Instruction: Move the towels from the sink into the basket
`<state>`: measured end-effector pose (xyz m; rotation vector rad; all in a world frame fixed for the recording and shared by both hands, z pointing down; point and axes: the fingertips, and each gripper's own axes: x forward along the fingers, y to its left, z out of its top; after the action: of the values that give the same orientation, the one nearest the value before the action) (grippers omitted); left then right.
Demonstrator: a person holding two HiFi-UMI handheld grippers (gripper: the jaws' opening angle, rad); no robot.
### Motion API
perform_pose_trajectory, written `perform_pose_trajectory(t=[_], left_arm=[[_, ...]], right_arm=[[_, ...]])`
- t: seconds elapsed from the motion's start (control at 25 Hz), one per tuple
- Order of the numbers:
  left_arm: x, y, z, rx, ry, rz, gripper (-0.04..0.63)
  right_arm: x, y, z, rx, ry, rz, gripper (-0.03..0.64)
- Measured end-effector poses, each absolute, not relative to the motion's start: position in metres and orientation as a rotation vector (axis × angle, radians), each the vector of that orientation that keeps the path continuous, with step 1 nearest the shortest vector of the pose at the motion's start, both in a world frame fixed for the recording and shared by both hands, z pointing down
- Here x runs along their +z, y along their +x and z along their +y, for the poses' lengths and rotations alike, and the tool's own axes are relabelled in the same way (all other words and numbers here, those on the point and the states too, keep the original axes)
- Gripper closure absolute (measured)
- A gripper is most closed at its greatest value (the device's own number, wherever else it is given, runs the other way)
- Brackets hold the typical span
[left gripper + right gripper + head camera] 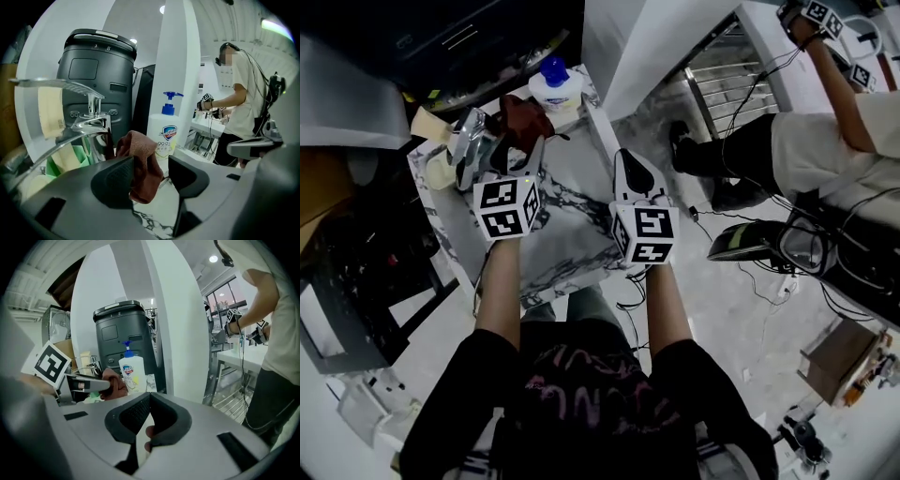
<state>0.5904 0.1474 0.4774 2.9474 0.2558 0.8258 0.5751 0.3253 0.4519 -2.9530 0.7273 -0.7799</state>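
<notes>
Brown towel (140, 164): we see it bunched and hanging just beside the faucet (91, 126), at the sink (441, 172) end of the marble counter (567, 216). The soap bottle (165, 133) stands behind it.
Towel's long axis: roughly upright in the left gripper view, with the rounded top above the pads and the loose end below them.
Left gripper (152, 176): its jaws are spread wide with the towel between them. The towel sits hard against the left-hand pad, while the right-hand pad stands clear of it, so we judge nothing is pinched yet.
Right gripper (148, 397): its pads are pressed together at the tips with no towel in them. It hovers over bare counter, well apart from the towel.
Nearer hand: the left, plainly.
What the move turns on: the jaws already span the towel across its short side, so we think closing them here would catch the hanging bundle near its middle.
Other cloth: a green piece (70, 157) lies low behind the faucet, possibly another towel.
Basket: we cannot find it in any view.
</notes>
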Motion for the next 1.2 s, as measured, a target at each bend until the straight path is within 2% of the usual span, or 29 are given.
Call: perform_pose_trajectory(t=[0.16,0.44,0.52,1.2], left_arm=[[0.488,0.601,0.143,0.858,2.947,0.206,0.37],[0.494,0.602,0.132,0.872,2.951,0.128,0.518],[0.491,0.6,0.132,0.867,2.958,0.122,0.538],[0.424,0.568,0.149,0.695,3.043,0.225,0.563]], right_arm=[[0.459,0.581,0.331,-0.802,-2.941,0.738,0.601],[0.465,0.584,0.334,-0.819,-2.934,0.753,0.601],[0.465,0.583,0.334,-0.819,-2.934,0.757,0.601],[0.416,0.556,0.33,-0.706,-2.958,0.758,0.602]])
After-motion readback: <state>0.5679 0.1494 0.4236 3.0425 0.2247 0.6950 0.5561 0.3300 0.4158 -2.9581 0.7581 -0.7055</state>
